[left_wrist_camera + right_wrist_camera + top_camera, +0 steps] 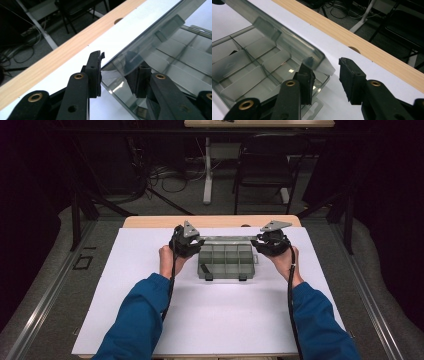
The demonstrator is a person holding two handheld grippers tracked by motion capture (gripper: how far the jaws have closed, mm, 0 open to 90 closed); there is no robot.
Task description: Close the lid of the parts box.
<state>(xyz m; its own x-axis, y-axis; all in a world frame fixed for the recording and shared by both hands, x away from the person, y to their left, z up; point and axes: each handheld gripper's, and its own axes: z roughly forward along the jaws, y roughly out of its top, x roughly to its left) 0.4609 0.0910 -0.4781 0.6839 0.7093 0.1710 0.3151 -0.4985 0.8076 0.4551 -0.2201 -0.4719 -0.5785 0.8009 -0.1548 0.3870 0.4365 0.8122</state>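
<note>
A clear grey compartment box (225, 265) stands on the white board, its trays (249, 65) bare. Its lid (225, 240) is raised at the back edge, between the two grippers. My left gripper (192, 245) is at the lid's left corner. In the left gripper view its jaws (117, 75) straddle the lid (162, 50): one pad (96, 72) touches the corner, while the other pad shows through the plastic. My right gripper (260, 245) is at the right corner. There its jaws (327, 77) are open around the lid (287, 37), and the outer pad (350, 77) stands apart from it.
The white board (200, 320) covers a wooden table whose far edge (150, 221) shows behind the box. Beyond it stand a black chair (265, 165) and a white table leg (207, 170), with cables on the floor.
</note>
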